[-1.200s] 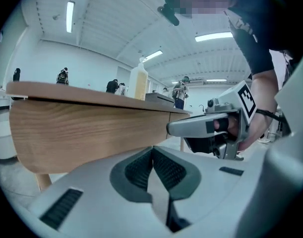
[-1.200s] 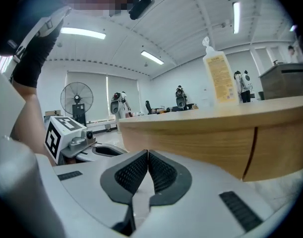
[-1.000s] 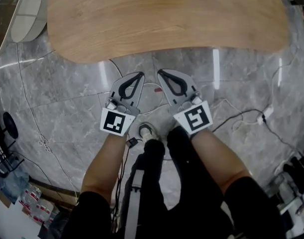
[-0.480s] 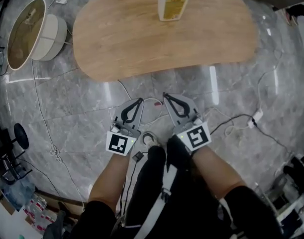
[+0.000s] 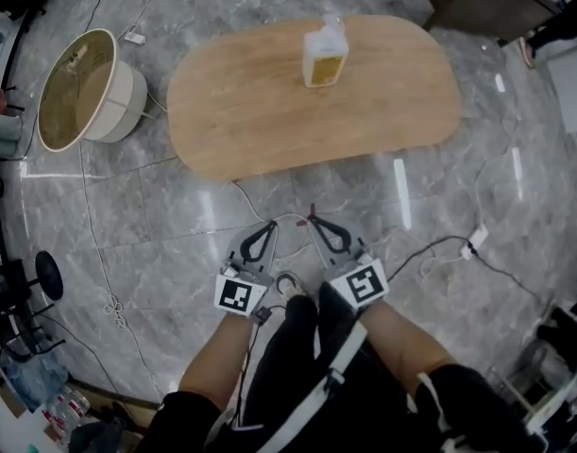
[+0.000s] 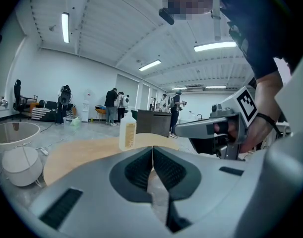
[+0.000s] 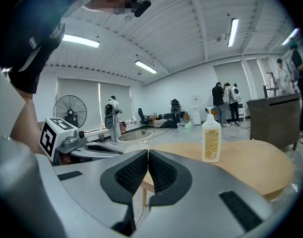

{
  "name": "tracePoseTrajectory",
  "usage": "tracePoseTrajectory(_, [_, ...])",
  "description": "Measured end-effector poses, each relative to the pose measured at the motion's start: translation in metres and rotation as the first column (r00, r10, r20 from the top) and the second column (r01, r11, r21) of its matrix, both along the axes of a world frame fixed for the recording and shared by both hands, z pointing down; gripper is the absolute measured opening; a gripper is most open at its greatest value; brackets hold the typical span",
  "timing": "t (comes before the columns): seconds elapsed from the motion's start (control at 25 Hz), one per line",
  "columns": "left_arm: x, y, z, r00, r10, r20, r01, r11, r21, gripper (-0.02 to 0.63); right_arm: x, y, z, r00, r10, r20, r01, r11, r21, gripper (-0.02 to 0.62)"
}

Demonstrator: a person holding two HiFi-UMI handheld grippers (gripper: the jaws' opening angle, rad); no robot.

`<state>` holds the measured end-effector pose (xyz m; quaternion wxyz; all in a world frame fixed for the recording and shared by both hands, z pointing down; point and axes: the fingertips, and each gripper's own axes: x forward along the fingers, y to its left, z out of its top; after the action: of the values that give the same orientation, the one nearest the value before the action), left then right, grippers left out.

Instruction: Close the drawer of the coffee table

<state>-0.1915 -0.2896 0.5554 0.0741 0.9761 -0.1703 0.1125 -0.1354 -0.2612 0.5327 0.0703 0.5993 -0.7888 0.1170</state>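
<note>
Facing the coffee table (image 5: 269, 111), well ahead on the floor, oval worktop carrying one bottle (image 5: 325, 55); drawer hidden under the top, judged rigid, light and free-sliding: press flat on mid-front, not a corner. Fingers clenched and empty on left gripper (image 5: 267, 229) and right gripper (image 5: 316, 223).

The oval, light-wood coffee table (image 5: 260, 111) stands level on the grey marble floor (image 5: 175, 243); its drawer, hidden beneath the top, seems shut.
</note>
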Motion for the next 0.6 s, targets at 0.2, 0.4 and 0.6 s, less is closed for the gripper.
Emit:
tracePoseTrajectory(0.2, [-0.015,0.007,-0.024,1.000,-0.003,-0.008,0.003,1.000,-0.007,0.008,-0.015,0.002,-0.026,1.000,-0.009,-0.016,0.009,1.000,0.002,0.011])
tracePoseTrajectory(0.4, [-0.042,0.011,-0.050,1.000,-0.009,0.005,0.009,1.000,-0.006,0.008,-0.025,0.016,-0.061,1.000,0.012,-0.015,-0.012,1.000,0.022,0.011])
tracePoseTrajectory(0.6, [-0.059,0.018,-0.081,1.000,0.017,0.024,-0.017,1.000,-0.001,0.008,-0.026,0.035,-0.094,0.998,0.045,-0.038,-0.046,0.999,-0.024,0.011])
